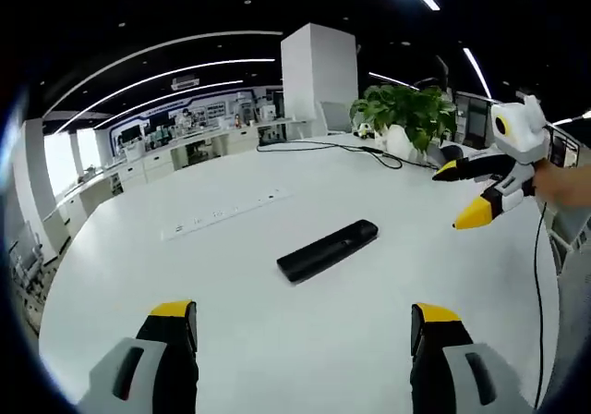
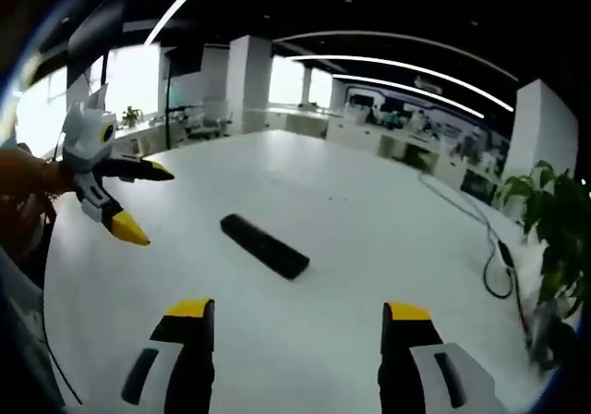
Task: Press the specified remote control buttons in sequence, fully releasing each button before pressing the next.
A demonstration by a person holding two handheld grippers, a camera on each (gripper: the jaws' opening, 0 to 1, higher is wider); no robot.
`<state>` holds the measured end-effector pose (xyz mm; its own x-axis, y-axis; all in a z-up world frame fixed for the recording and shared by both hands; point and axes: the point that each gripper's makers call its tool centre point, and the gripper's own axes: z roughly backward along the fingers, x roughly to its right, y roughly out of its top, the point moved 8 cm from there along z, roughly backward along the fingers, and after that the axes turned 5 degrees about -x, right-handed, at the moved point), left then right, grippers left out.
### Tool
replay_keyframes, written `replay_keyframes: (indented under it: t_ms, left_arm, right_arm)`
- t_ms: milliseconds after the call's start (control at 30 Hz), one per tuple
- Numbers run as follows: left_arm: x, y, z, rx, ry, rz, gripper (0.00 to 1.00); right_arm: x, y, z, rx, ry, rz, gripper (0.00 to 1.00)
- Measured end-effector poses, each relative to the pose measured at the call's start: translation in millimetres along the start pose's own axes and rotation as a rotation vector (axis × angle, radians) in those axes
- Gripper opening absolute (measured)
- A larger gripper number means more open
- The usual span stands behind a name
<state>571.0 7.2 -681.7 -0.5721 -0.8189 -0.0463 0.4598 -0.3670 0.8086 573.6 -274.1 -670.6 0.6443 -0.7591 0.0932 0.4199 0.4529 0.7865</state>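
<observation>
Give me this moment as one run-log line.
stage: before first press | remote: flat on white table, untouched | left gripper: open, off remote | right gripper: open, off remote

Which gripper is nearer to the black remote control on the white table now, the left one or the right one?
Hard to call: both hover open, apart from the remote control. The left gripper faces its long side; the right gripper is beyond its far end.

I'm in a large open-plan office or showroom. Wide white table with a cable running across it, potted plant at its far edge. Dark ceiling with long curved light strips, white square column, desks along bright windows.
</observation>
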Motion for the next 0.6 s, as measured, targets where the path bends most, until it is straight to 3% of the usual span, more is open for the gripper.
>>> replay_keyframes:
  t_ms: [600]
  left_arm:
    - [-20.0,-1.0,-31.3,-0.021,-0.116,-0.043,1.00]
  right_arm:
    - [10.3,0.7,-27.5,-0.014,0.062,0.098,0.71]
